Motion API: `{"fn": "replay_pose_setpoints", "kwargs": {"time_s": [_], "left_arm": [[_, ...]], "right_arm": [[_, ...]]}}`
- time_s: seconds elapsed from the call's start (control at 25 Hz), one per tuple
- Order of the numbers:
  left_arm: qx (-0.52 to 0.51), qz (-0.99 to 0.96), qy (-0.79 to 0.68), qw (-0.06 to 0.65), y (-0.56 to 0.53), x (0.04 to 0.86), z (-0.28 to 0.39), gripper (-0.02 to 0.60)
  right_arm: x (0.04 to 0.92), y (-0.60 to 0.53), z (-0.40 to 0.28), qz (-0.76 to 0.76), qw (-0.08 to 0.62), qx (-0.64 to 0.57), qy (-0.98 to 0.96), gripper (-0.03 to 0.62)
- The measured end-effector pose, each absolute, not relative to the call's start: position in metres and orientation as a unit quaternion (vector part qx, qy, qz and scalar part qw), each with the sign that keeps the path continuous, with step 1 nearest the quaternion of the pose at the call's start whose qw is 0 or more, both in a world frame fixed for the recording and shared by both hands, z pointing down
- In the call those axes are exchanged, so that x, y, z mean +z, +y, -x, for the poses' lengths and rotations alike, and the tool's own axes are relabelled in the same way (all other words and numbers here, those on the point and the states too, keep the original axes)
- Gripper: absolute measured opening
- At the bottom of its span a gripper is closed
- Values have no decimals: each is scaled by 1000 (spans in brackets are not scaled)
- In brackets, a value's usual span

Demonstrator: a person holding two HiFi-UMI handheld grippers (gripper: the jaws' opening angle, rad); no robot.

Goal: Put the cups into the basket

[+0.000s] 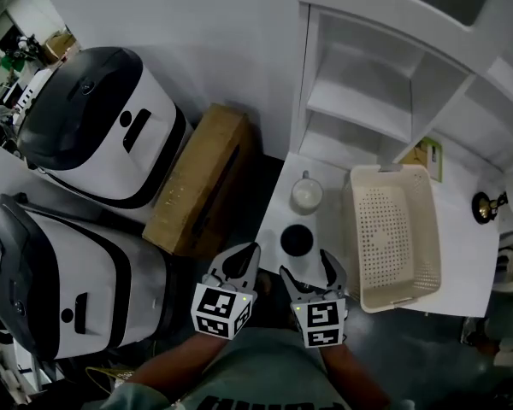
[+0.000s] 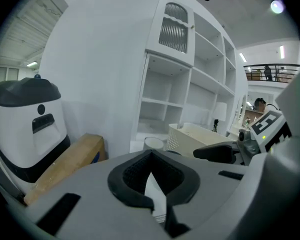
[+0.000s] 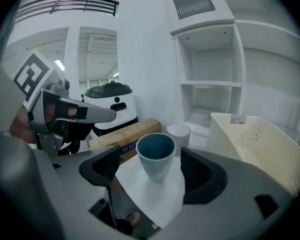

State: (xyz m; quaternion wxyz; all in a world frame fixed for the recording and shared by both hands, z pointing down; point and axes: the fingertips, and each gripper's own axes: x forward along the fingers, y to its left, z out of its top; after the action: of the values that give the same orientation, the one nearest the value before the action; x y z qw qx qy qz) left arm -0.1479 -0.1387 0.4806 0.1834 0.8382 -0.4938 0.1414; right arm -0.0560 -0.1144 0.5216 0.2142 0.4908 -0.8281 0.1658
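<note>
A white shelf unit [image 1: 359,92] stands at the back of the white surface [image 1: 333,229]. The perforated cream basket [image 1: 356,229] lies on it, to the right of both cups. The white cup [image 1: 306,195] sits behind the dark blue cup [image 1: 297,240], which stands untouched between the jaws of the spread right claw [image 1: 309,267]. The left claw [image 1: 237,261] is pressed together.

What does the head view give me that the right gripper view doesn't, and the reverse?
Head view only: a second white machine nearest the person, and the basket's whole bare floor. Right gripper view only: the dark cup standing between the right tongs' open jaws, touching neither jaw. Both: that cup, the white cup behind it, the basket, the cardboard box and the left tongs.
</note>
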Motion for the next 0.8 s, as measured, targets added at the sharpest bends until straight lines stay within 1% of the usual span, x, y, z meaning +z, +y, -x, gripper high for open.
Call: {"fn": "replay_pose_setpoints", "kwargs": {"time_s": [0.16,0.4,0.8], "left_arm": [[153,-840,-485,189,-154,496,153,6],[167,-847,-465,198,-170,515,158,6],[175,-863,-430,200,-196,523,159,6]], "right_arm": [[533,-130,62,-500,224,162,-820,380],[546,-150,66,-516,233,161,-808,390],[575,-168,73,-524,265,172,-791,394]]}}
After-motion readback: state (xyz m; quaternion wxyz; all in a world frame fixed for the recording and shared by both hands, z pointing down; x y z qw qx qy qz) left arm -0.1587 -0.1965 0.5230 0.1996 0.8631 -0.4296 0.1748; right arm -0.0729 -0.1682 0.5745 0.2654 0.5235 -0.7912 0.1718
